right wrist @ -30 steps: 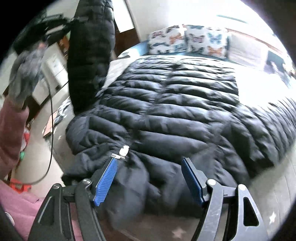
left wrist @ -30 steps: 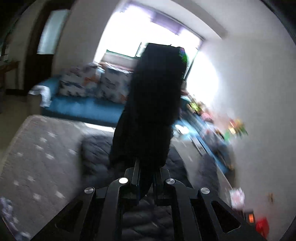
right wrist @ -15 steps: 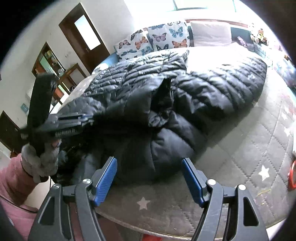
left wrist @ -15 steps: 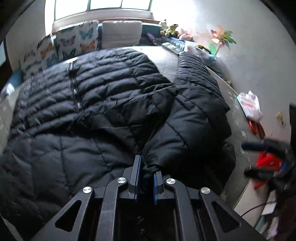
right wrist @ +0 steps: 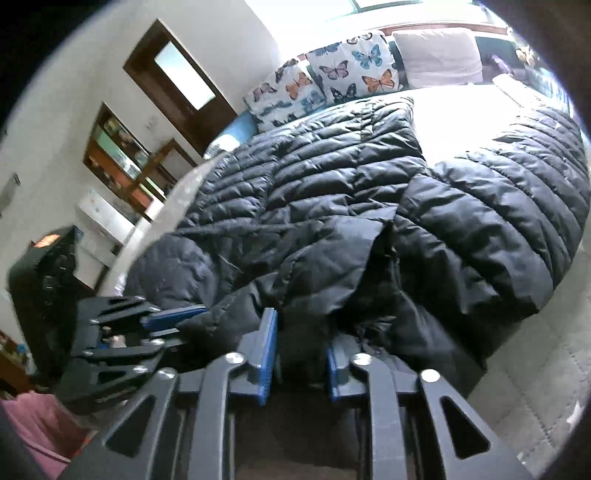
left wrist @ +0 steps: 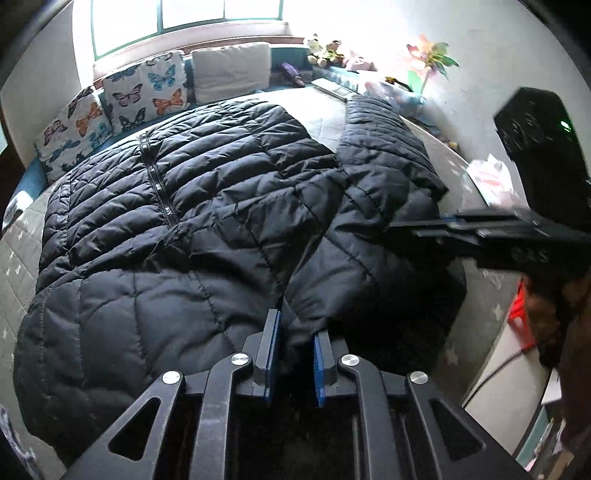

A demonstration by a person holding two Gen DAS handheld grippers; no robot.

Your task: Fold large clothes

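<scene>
Black quilted down coat (left wrist: 207,221) lies spread across the bed (left wrist: 22,236), filling the centre of both views; near edge is folded over on itself.

Left wrist view: left hand-held gripper (left wrist: 294,354) at bottom centre, its jaws opening, a ridge of coat fabric between the blue pads and the pads no longer visibly pinching it. This view alone shows the coat's zipper (left wrist: 157,184) running up the left-centre of the frame, the window (left wrist: 184,22) at the top, soft toys (left wrist: 325,50) and a paper pinwheel (left wrist: 430,55) at upper right. Right hand-held gripper (left wrist: 443,229) enters from the right edge, side-on, blades close together at the coat's fold.

Right wrist view: right hand-held gripper (right wrist: 300,354) at bottom centre, clamped on the bunched coat edge. Only here: dark door (right wrist: 181,81) and shelving (right wrist: 122,162) at upper left, pink sleeve (right wrist: 33,428) at lower left, left hand-held gripper (right wrist: 173,325) side-on at left.

Butterfly pillows (left wrist: 144,92) appear in both views, at the bed's far end.
</scene>
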